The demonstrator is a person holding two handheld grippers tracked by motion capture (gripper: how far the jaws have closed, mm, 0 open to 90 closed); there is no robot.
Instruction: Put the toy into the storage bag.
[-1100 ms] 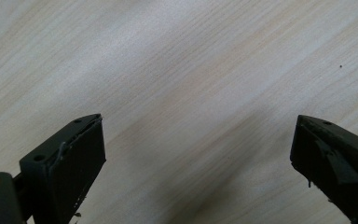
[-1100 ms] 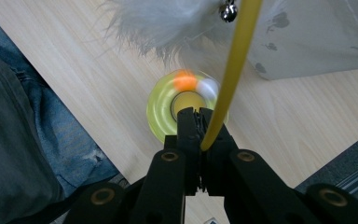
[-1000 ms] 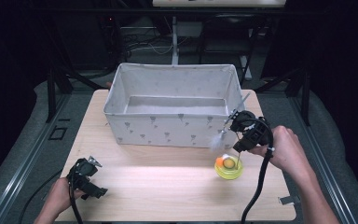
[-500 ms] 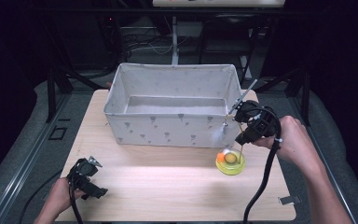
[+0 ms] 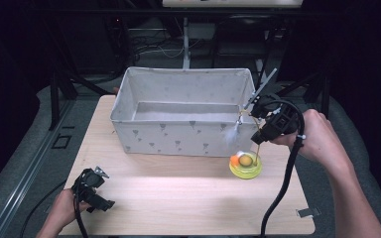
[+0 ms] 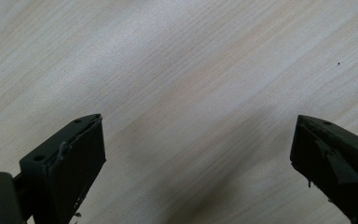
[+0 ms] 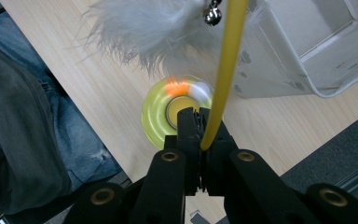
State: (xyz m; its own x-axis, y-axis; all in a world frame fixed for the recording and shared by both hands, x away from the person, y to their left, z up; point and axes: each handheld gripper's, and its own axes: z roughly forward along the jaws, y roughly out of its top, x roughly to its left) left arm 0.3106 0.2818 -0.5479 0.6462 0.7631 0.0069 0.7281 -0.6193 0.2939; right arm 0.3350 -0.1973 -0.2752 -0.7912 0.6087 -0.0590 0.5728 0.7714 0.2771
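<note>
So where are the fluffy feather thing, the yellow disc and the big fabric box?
feather tuft (image 7: 144,35), right gripper view, its grey fluff.
yellow disc (image 5: 245,170), high view, its front rim.
fabric box (image 5: 178,136), high view, its front wall.

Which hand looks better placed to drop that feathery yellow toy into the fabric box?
The right. Its tool is already shut on the toy's yellow stalk, just beside the box's right corner. The left tool rests open at the table's near left edge, holding nothing.

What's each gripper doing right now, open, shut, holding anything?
Left gripper: open, empty, over the table.
Right gripper: shut on the yellow wand.
</note>
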